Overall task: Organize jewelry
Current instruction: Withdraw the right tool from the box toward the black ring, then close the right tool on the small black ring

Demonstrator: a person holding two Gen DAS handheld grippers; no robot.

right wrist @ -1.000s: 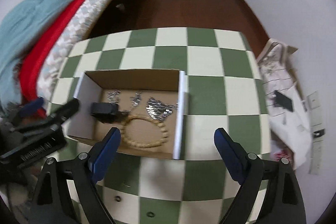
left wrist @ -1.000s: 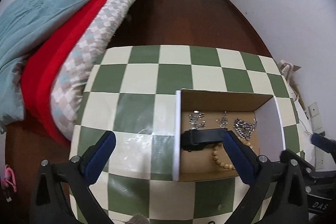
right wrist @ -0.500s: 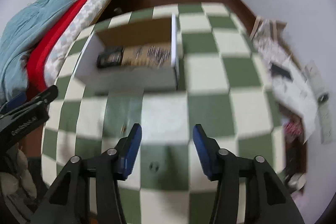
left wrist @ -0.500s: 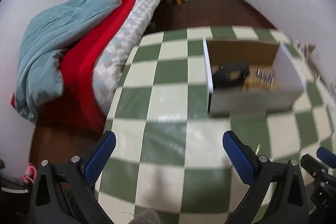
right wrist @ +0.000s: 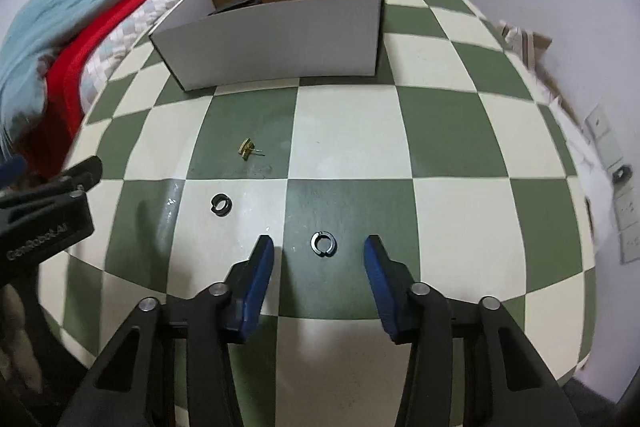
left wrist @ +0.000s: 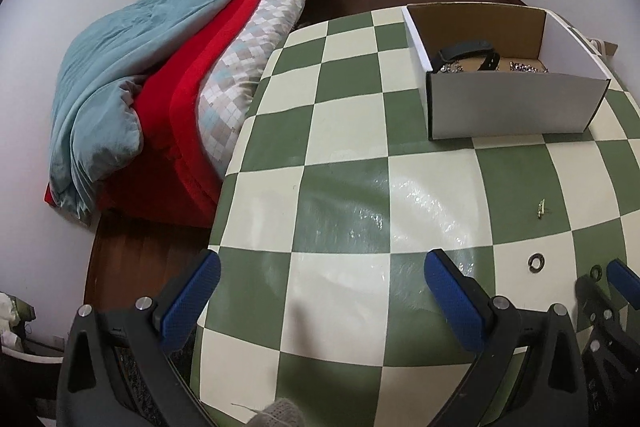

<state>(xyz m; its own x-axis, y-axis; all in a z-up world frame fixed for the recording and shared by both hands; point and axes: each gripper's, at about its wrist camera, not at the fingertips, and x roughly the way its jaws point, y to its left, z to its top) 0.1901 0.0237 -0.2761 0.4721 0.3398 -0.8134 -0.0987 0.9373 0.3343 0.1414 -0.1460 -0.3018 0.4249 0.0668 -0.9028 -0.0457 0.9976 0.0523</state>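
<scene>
The right tool (right wrist: 319, 251) points steeply down at the checkered desk (right wrist: 348, 131), its jaws closing, with a black ring (right wrist: 323, 244) lying flat between the blue pads, touched by neither. A second ring (right wrist: 221, 205) lies at about ten o'clock from the first, and a gold stud (right wrist: 247, 149) lies beyond that at about one o'clock from it. The white box (right wrist: 276, 39) stands at twelve o'clock, a black strap (left wrist: 466, 53) and some shiny chain (left wrist: 524, 67) showing inside. The left tool (left wrist: 322, 285) hangs at nine o'clock over bare desk, its jaws wide with nothing between them. A bed (left wrist: 168, 67) lies past the desk's left edge.
</scene>
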